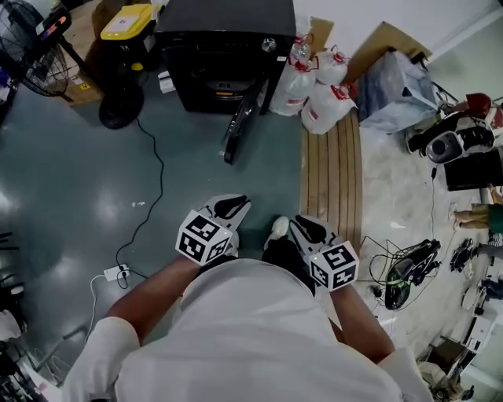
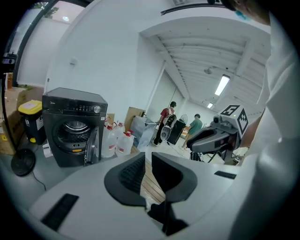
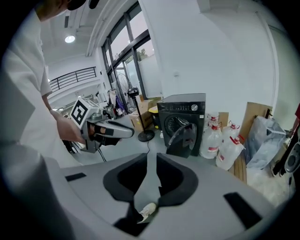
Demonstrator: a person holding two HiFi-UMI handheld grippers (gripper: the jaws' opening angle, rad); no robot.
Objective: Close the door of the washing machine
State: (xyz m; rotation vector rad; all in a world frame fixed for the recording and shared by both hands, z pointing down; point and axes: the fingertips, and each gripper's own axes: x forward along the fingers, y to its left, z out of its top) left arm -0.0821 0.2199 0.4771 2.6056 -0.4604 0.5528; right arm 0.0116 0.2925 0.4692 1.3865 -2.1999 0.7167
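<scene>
Head view: washing machine point(image 1: 224, 43) is standing at the far end of the floor, with its door point(image 1: 239, 124) hanging wide open and swinging out toward the near side. The drum opening is showing in both gripper views. Task not yet started.

Water jugs point(image 1: 314, 90) are crowding just right of the machine. A floor fan point(image 1: 35, 47) and a yellow-lidded bin point(image 1: 127, 22) are sitting to its left. A cable point(image 1: 151, 184) is trailing over the floor from the fan base toward the near left.

Left gripper point(image 1: 232, 206) and right gripper point(image 1: 309, 228) are hovering close to the person's body, well apart from the door. Each has its jaws standing a narrow gap apart, with nothing between them.

Risks, as judged:
- A push landing on the door's curved face could slide off, since nearly closed jaws are offering little contact.
- Too light a swing could leave the latch unengaged.
- The approach is passing near the cable and jugs, so snagging or knocking them is possible.
</scene>
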